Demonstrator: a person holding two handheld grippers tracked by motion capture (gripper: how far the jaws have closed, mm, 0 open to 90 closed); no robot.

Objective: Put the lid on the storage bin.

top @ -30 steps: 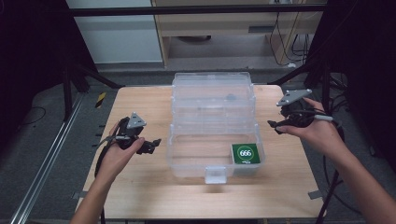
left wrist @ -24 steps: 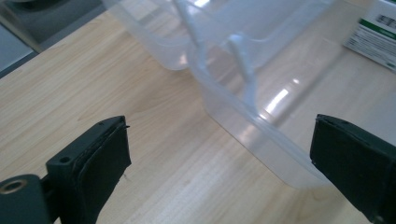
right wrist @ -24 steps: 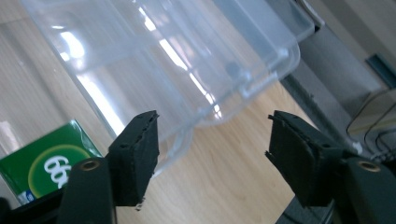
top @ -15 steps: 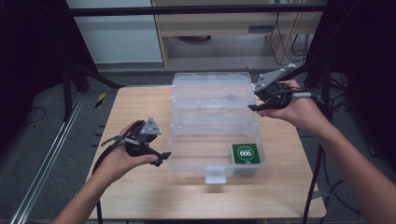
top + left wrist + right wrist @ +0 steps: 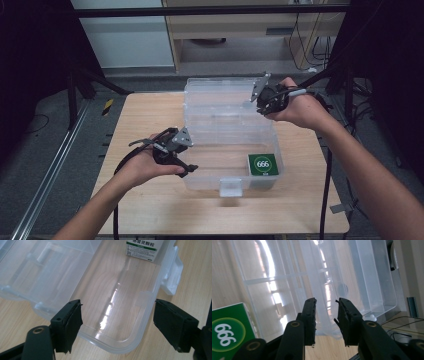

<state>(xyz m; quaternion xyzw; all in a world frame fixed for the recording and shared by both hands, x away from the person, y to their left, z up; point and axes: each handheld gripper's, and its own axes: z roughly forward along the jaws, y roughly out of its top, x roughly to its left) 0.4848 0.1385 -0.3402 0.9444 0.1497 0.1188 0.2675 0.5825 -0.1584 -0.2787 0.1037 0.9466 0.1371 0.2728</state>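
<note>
High view, left to right: showing left hand, open box, packet, right hand on a wooden table [image 5: 150, 210].
Left gripper [image 5: 189, 159]: hovering at the left front corner of the clear box base [image 5: 215, 160], pointing right toward it.
Left gripper view: looking along the left gripper [image 5: 117, 327]; jaws standing wide, having just been closing a little, straddling the base's rounded corner [image 5: 120, 346], pads clear of both walls, gripping nothing.
Clear box base: lying open at table centre, transparent and glossy, wood grain showing through the floor; white latch [image 5: 231, 186] hanging at the middle of the front wall.
Lid [image 5: 220, 95]: lying folded back behind the base, ribbed and translucent, long axis running left to right across the table.
Green packet [image 5: 263, 164]: sitting in the front right corner of the base, bearing "666" in a pale ring; appearing also at [image 5: 227, 332] and, by its white printed side, at [image 5: 143, 248].
Right gripper [image 5: 260, 100]: reaching in from the right at the lid's right end, near the hinge line, well away from the left gripper.
Right gripper view: showing the right gripper [image 5: 326, 315] with jaws narrowed, having just been closing, a clear plastic rib of the lid [image 5: 322, 290] running between them; pressing or merely flanking, impossible to tell.
Relation governing the coming move: lid lying directly ahead of the right gripper, so probably being pinched there and swung forward over the base; left gripper nearer the base, probably steadying it.
</note>
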